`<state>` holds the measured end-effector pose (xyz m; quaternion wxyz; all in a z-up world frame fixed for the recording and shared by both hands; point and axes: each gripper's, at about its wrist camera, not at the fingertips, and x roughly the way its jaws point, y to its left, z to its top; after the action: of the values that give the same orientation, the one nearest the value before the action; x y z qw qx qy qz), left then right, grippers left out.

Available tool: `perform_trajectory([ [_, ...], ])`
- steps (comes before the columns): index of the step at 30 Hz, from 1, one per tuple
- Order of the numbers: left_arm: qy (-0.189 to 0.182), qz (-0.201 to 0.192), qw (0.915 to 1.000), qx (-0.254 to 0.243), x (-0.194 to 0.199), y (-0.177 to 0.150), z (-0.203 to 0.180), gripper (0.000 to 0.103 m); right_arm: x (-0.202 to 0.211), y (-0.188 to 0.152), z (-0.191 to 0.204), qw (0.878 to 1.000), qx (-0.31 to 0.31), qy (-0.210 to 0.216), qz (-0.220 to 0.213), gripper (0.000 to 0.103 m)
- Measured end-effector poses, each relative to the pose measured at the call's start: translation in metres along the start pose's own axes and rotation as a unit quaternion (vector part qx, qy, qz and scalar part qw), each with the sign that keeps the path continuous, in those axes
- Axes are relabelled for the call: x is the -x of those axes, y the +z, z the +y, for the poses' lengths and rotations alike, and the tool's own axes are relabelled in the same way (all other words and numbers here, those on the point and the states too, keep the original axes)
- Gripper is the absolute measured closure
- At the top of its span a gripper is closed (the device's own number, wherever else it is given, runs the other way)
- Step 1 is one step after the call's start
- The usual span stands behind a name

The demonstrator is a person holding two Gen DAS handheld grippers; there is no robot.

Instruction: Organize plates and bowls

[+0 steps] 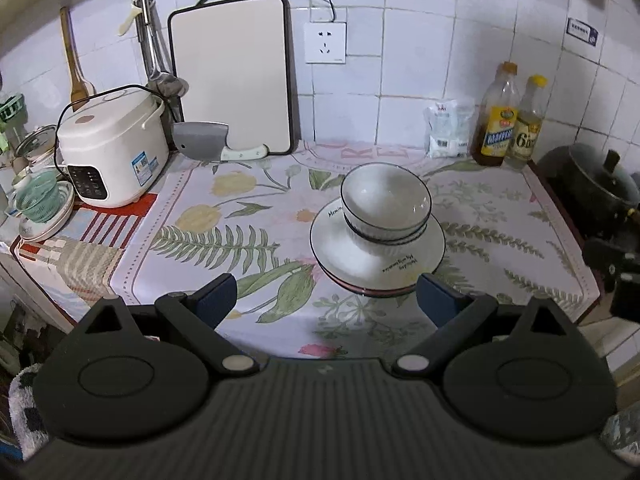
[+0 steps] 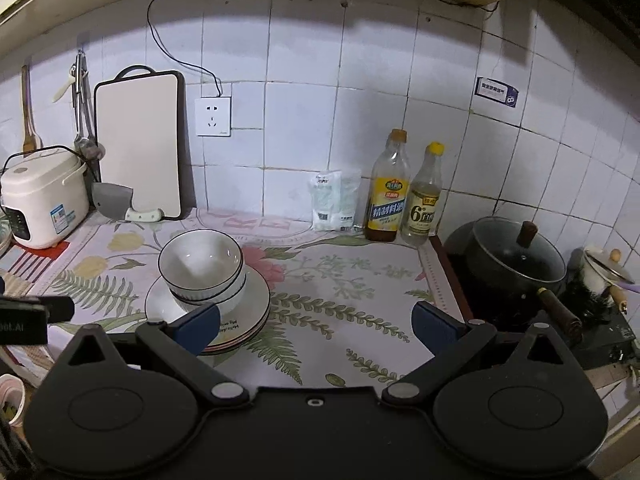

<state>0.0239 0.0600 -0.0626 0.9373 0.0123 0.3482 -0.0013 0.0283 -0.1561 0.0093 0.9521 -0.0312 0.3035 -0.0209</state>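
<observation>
We see the bowls (image 1: 386, 204) nested on the plates (image 1: 376, 252) mid-counter, one compact stack that judging by its tidiness is finished. Our left gripper (image 1: 324, 300) and right gripper (image 2: 316, 322) hang wide open, empty, clear of it.

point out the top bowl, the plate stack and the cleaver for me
top bowl (image 1: 386, 196), left wrist view, on its inner wall
plate stack (image 1: 340, 248), left wrist view, on the bare rim of the top plate, left of the bowls
cleaver (image 1: 200, 138), left wrist view, on the grey blade
</observation>
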Motion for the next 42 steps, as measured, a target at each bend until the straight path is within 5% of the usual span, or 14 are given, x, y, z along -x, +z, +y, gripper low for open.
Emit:
perform_trajectory([
  [42,-0.016,0.018,0.9994,-0.024,-0.006,-0.012,-0.01,0.006,-0.007,-0.012,0.007,0.999,0.03,-0.011,0.006,0.0],
])
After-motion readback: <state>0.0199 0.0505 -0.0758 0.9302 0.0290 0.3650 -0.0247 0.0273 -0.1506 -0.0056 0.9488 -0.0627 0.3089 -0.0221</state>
